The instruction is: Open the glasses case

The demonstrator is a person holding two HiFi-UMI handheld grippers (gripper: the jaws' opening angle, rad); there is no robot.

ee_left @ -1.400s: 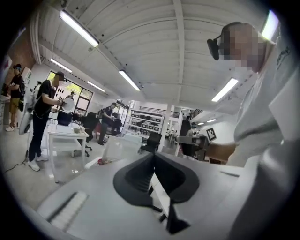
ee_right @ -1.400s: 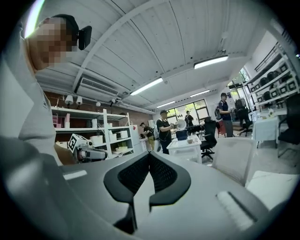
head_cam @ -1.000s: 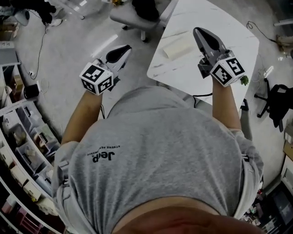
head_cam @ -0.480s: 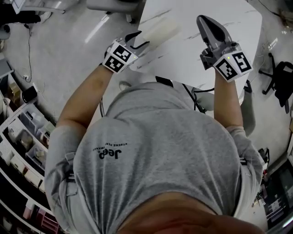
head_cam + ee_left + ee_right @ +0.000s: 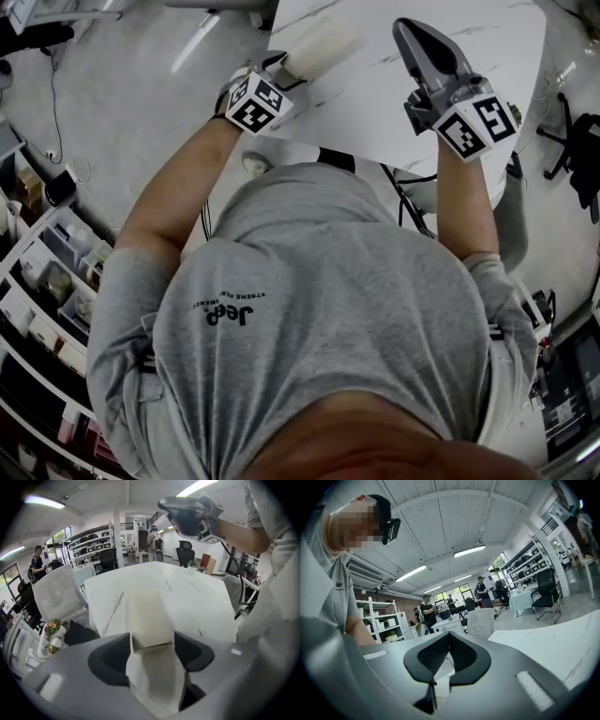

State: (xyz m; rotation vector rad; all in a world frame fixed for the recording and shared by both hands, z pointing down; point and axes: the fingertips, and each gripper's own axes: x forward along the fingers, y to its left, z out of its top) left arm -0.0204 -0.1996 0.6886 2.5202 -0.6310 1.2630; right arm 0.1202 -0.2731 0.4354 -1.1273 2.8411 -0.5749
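A cream glasses case (image 5: 319, 47) lies shut near the left edge of a white marble table (image 5: 366, 112). My left gripper (image 5: 284, 70) points down at its near end. In the left gripper view the jaws are opening, and the case (image 5: 147, 616) runs between the black pads (image 5: 110, 660) of this gripper (image 5: 152, 656). I see no firm squeeze on it. My right gripper (image 5: 408, 33) hovers over the table to the right of the case, apart from it. Its jaws (image 5: 449, 637) are shut on nothing. It also shows at the top of the left gripper view (image 5: 180, 513).
The table's near edge is close to the person's body. A white chair (image 5: 56, 592) and a dark object (image 5: 77, 634) stand beyond the table's left side. Shelving (image 5: 47, 281) lines the floor at left, and a black chair (image 5: 581, 159) stands at right. People stand far off.
My left gripper swung from over the floor to the table's left edge and down onto the case, its jaws spreading from shut to wide. The right gripper drifted a little.
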